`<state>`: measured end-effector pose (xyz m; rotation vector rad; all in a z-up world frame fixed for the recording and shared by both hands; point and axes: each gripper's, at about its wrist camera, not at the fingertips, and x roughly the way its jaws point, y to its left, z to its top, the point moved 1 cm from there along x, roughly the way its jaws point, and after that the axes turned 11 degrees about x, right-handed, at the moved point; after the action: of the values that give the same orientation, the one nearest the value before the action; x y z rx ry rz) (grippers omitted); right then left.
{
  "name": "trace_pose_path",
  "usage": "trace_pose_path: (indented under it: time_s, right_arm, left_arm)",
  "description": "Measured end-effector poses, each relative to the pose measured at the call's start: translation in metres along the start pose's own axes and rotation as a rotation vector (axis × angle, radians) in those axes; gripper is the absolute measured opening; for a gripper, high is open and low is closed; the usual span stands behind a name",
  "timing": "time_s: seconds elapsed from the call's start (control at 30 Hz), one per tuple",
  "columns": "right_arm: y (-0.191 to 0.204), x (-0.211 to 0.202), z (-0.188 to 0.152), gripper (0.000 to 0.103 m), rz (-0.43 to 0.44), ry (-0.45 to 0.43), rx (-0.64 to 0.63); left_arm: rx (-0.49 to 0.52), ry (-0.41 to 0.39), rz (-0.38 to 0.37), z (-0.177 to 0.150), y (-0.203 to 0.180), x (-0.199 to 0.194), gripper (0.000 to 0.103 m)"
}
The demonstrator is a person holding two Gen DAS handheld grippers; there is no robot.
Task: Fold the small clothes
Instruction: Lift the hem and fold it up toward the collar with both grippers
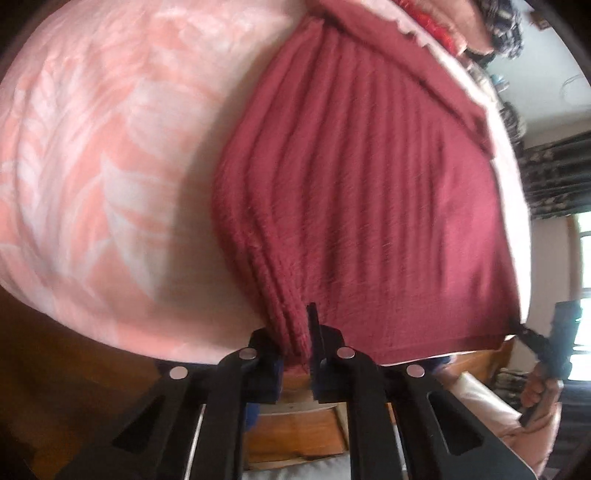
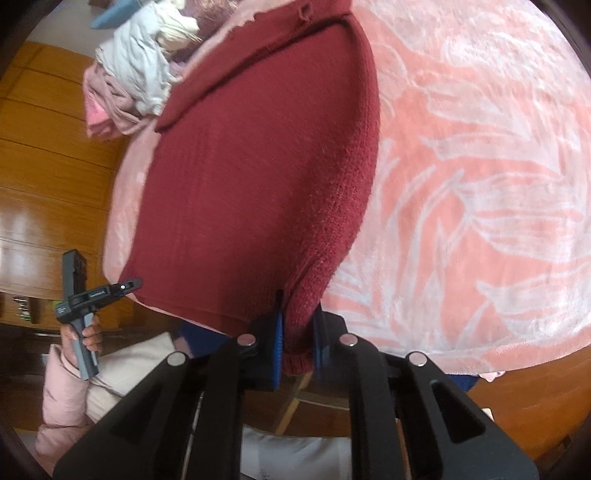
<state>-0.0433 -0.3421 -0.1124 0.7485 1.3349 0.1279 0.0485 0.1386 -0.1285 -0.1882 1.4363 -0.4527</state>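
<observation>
A dark red knitted sweater [image 1: 369,192] lies on a pink bed with a white leaf pattern [image 1: 103,155]. My left gripper [image 1: 295,347] is shut on a bunched corner of its near hem. My right gripper [image 2: 297,343] is shut on the other near corner of the sweater [image 2: 251,177]. The hem stretches between the two grippers. The right gripper also shows at the far right of the left wrist view [image 1: 524,332], pinching the sweater's corner. The left gripper shows at the left of the right wrist view [image 2: 125,286], held by a hand.
A pile of pale clothes [image 2: 140,74] lies at the far end of the bed. A wooden wall or wardrobe [image 2: 48,166] stands to the left. More dark and red clothes [image 1: 461,29] lie beyond the sweater. The wooden bed frame [image 1: 295,435] is below the grippers.
</observation>
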Motion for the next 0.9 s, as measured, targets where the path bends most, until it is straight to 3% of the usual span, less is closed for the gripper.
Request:
trace_pose_path:
  time_s: [0.2, 0.3, 0.6, 0.73, 0.9]
  right_arm:
    - [0.011, -0.022, 0.013, 0.011, 0.096, -0.036, 0.001]
    - [0.022, -0.032, 0.027, 0.011, 0.116, -0.06, 0.001]
    - [0.066, -0.049, 0.105, 0.01, 0.079, -0.154, 0.044]
    - [0.07, -0.04, 0.142, 0.01, 0.053, -0.175, 0.102]
    - [0.06, -0.022, 0.18, 0.01, 0.024, -0.179, 0.195]
  left_arm:
    - [0.028, -0.133, -0.118, 0.025, -0.018, -0.044, 0.008]
    - [0.032, -0.176, -0.117, 0.037, -0.025, -0.056, 0.008]
    - [-0.049, -0.268, -0.017, 0.114, -0.017, -0.071, 0.008]
    - [-0.118, -0.302, -0.003, 0.152, -0.015, -0.063, 0.008]
    - [-0.11, -0.365, 0.061, 0.193, -0.024, -0.055, 0.008]
